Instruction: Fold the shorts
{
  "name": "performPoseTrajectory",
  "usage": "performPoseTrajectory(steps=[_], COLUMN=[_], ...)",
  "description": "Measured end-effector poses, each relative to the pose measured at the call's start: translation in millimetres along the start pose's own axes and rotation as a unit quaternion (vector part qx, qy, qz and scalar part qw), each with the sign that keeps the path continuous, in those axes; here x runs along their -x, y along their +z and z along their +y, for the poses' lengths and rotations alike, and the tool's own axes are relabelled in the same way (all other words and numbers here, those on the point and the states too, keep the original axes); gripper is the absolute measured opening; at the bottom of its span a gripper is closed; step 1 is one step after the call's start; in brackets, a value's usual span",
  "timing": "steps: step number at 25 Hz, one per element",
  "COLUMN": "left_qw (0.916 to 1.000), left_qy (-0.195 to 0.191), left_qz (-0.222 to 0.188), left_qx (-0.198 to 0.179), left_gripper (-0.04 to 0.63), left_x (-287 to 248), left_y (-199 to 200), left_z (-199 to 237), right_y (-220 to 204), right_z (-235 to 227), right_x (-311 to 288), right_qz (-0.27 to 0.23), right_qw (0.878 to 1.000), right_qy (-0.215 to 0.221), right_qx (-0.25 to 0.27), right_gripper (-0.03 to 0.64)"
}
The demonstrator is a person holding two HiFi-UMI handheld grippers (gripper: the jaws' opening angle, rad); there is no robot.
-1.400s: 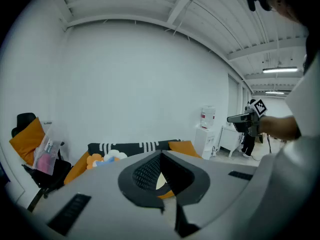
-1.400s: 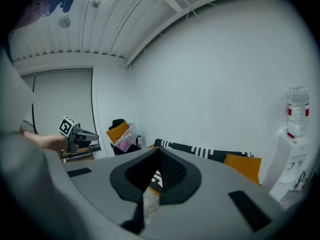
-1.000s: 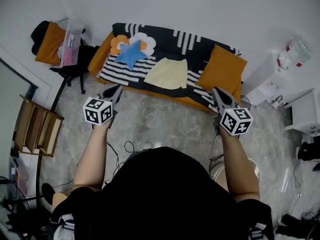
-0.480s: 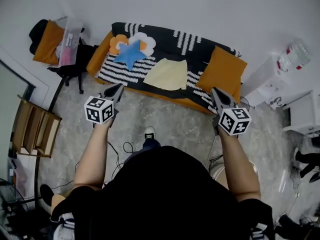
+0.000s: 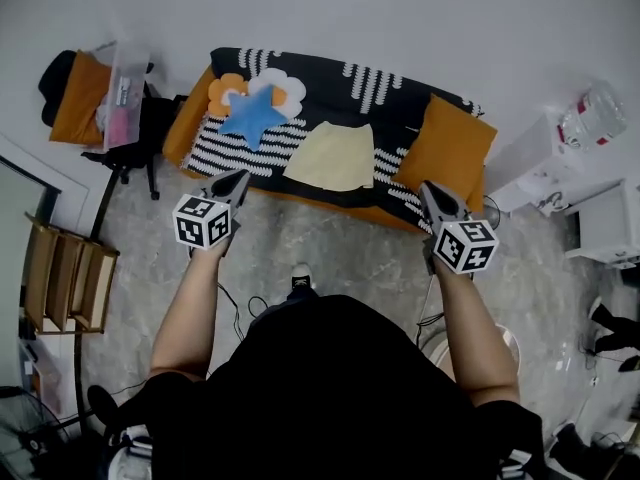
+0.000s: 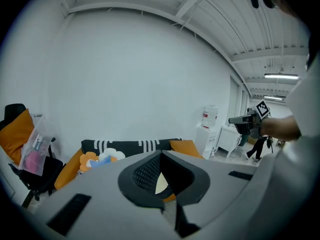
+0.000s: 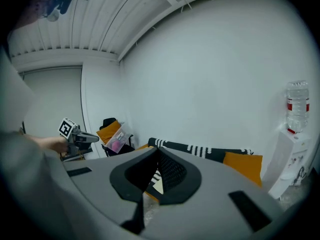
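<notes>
Left claw [image 5: 238,178] and right claw [image 5: 428,188], both clenched on nothing, face one sofa [image 5: 380,93] bearing one pair of pale yellow shorts [image 5: 335,156].

At far left, one chair [image 5: 75,98] carries one clear bag [image 5: 122,83]. One blue star cushion [image 5: 252,115] lies on the sofa's left end. The left claw is over the floor, just short of the sofa's near edge. The shorts lie flat mid-sofa, narrower edge toward the far wall, wider edge near. The right claw is beside one orange cushion [image 5: 447,148]. One water bottle [image 5: 590,113] stands far right, its red label too small to read.
</notes>
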State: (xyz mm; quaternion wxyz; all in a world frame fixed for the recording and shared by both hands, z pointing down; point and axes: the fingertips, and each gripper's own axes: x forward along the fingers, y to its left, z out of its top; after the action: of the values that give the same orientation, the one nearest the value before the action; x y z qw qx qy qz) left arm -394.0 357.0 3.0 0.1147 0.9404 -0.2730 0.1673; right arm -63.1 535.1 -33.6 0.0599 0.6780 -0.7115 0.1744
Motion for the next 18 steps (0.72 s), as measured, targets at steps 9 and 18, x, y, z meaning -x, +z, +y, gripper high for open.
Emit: performPoseTrajectory(steps=[9,18], left_qw=[0.9994,0.9981], left_qy=[-0.029,-0.057], left_qz=[0.014,0.008], left_qx=[-0.011,-0.022], left_gripper=[0.015,0.015], left_x=[-78.8,-127.1], left_y=[26.9,60.6], left_z=[63.6,106.5], right_y=[20.4,41.1], right_z=[-23.9,-37.0], right_x=[-83.1,-134.1], right_qz=[0.002,0.000], right_qw=[1.000,0.998], right_qy=[-0.027,-0.058], right_qx=[-0.008,-0.011], right_gripper=[0.006,0.007])
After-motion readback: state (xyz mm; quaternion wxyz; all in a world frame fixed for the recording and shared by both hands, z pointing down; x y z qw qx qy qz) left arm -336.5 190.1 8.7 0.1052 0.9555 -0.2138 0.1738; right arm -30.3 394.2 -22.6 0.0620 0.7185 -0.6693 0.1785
